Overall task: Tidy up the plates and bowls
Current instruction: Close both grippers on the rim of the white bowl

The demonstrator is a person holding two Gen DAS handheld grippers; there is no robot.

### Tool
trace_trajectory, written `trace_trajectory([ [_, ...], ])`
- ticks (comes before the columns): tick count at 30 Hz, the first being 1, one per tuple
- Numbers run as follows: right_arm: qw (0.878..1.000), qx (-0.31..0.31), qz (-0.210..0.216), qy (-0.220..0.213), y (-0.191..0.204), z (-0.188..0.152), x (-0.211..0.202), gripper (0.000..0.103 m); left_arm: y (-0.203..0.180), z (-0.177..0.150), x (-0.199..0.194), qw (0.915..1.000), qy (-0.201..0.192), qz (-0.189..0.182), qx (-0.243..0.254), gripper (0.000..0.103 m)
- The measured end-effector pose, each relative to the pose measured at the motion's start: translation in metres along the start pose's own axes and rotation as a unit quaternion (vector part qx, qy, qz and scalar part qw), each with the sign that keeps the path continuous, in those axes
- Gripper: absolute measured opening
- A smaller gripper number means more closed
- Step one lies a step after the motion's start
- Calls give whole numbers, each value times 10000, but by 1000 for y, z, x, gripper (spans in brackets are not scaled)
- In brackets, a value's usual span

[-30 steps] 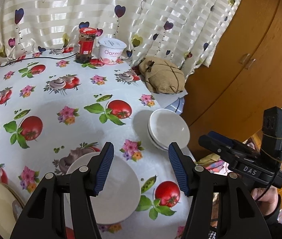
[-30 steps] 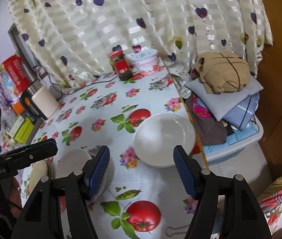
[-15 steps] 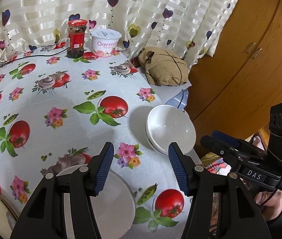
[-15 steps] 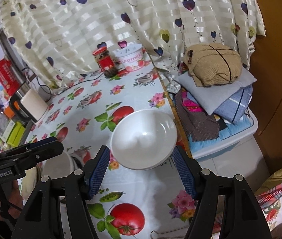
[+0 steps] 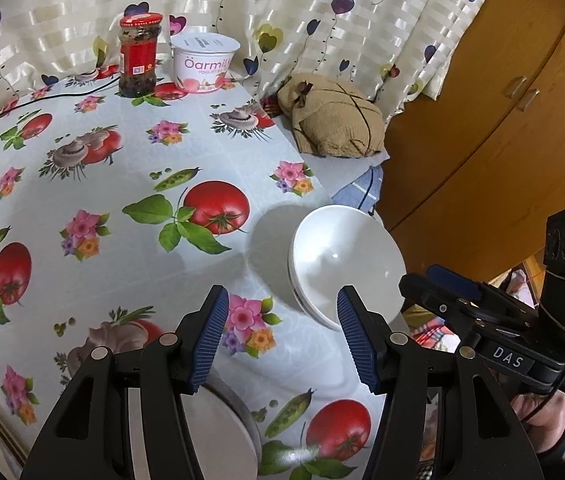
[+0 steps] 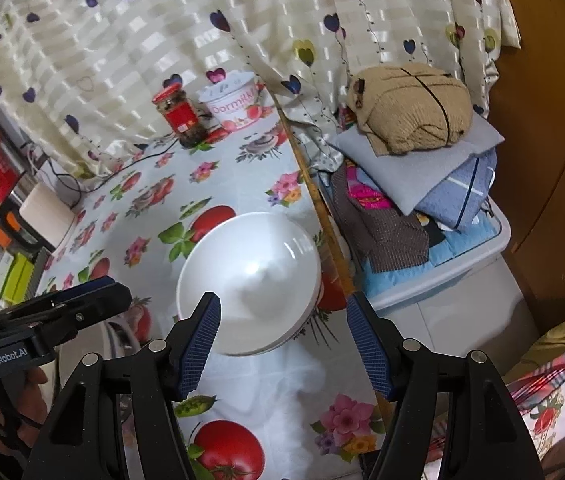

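Tablecloth point(image 6: 218, 184): bowls point(image 6: 248, 284) nearer now

Stacked bowls point(image 5: 346, 264) at table point(image 5: 130, 184) edge, jar point(image 5: 138, 54) & tub point(image 5: 204, 62) behind, plate point(image 5: 222, 436) nearer.

A red-lidded jar point(image 5: 139, 54) stands just beside a yogurt tub point(image 5: 204, 62) against the heart-print curtain point(image 5: 322, 8).

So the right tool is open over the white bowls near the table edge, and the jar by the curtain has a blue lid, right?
Not quite: the jar's lid is red, not blue, as the left wrist view shows. The rest holds: the right tool is open over the white bowls near the table edge, and the jar stands by the curtain.
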State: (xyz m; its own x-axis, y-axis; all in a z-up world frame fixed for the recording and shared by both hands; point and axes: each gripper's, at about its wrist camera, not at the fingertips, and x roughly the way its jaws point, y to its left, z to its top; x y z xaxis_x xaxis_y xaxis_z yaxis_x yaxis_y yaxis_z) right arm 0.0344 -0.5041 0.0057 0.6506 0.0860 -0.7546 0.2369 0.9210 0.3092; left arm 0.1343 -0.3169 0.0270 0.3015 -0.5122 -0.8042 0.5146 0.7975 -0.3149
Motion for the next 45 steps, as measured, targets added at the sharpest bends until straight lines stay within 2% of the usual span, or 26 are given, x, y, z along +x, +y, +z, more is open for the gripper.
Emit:
trace_trajectory([
  [5,9999,35,-42,88,-4,1,8,59,-4,3,12,9999,132,29,36,46],
  [9,9998,47,-81,170,-6,1,15,46,-8,3,21,9997,237,11,57,31],
  [13,9997,54,-116,226,-8,1,20,41,-9,4,29,9995,312,17,49,30],
  [16,9996,74,-127,261,-9,1,23,38,-10,5,35,9993,383,26,25,22],
  [26,9991,85,-135,389,-11,1,32,28,-14,6,46,9987,502,5,33,15],
  [30,9991,68,-83,399,-9,1,34,21,-15,6,46,9988,491,19,52,15],
  [45,9993,41,-115,355,-4,3,29,19,-16,4,35,9991,404,53,88,14],
])
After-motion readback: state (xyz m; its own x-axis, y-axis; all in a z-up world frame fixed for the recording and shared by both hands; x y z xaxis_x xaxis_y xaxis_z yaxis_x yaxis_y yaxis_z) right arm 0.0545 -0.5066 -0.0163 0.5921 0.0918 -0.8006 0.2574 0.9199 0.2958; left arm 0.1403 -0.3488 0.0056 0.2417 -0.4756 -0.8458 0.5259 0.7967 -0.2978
